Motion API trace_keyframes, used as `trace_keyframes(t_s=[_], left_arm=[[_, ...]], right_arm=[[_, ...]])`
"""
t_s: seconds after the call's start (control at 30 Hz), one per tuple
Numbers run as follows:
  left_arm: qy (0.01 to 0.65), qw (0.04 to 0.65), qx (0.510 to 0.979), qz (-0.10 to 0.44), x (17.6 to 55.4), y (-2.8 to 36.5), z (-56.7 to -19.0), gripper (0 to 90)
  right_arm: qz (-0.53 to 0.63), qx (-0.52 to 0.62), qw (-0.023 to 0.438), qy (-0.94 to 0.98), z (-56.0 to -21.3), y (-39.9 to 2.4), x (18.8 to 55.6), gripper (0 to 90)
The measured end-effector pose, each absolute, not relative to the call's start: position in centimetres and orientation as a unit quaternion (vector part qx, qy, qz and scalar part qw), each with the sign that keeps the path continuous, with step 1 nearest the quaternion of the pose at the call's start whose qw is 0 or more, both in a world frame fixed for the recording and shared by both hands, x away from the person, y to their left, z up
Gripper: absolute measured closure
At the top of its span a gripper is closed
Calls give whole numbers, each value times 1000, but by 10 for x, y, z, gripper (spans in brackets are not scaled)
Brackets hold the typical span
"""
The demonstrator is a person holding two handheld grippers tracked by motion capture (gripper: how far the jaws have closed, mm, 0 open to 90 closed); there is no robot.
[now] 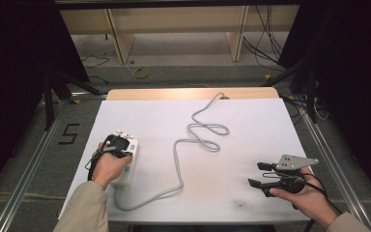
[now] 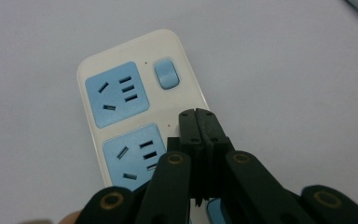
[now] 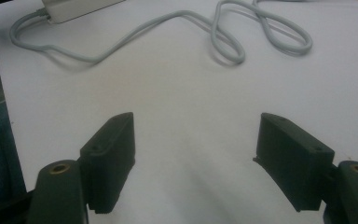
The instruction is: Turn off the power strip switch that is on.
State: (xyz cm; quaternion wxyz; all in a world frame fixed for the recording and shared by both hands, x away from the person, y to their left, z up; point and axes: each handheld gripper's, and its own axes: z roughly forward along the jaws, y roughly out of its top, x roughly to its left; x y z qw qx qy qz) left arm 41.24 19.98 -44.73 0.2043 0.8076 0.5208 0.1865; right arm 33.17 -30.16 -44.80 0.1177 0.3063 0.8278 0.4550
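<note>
A white power strip (image 2: 121, 98) with blue sockets and a blue rocker switch (image 2: 167, 73) lies at the table's left side (image 1: 128, 166). My left gripper (image 2: 198, 114) is shut, its black jaws pressed together over the strip's right edge, just below the switch; nothing is between them. In the high view the left gripper (image 1: 118, 143) sits on top of the strip. The strip's grey cable (image 1: 193, 140) loops across the middle of the white table. My right gripper (image 3: 196, 140) stands open over bare table at the right (image 1: 258, 174), jaws wide apart and empty.
The white tabletop (image 1: 251, 121) has a wooden far edge. Metal rails run along both sides. Behind the table are a floor with loose cables (image 1: 265, 48) and a wooden shelf frame (image 1: 121, 43).
</note>
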Motion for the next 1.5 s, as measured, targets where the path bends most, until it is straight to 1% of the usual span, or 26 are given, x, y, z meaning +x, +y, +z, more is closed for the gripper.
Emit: trace_keyframes(t_s=[0.3,0.6,1.07,1.17,1.27,1.5], left_arm=[[522,188,812,180,415,197,-445,900],[517,177,816,186,416,194,-445,900],[520,173,817,183,417,194,-444,900],[522,172,817,173,418,194,-445,900],[518,172,819,180,416,193,-446,900],[522,171,817,174,417,194,-445,900]], right_arm=[[454,306,116,829,-448,-302,331,286],[454,307,114,828,-448,-302,331,286],[453,303,114,830,-449,-301,331,286],[454,304,114,830,-449,-301,331,287],[454,303,114,830,-449,-302,331,286],[453,303,113,831,-449,-301,331,286]])
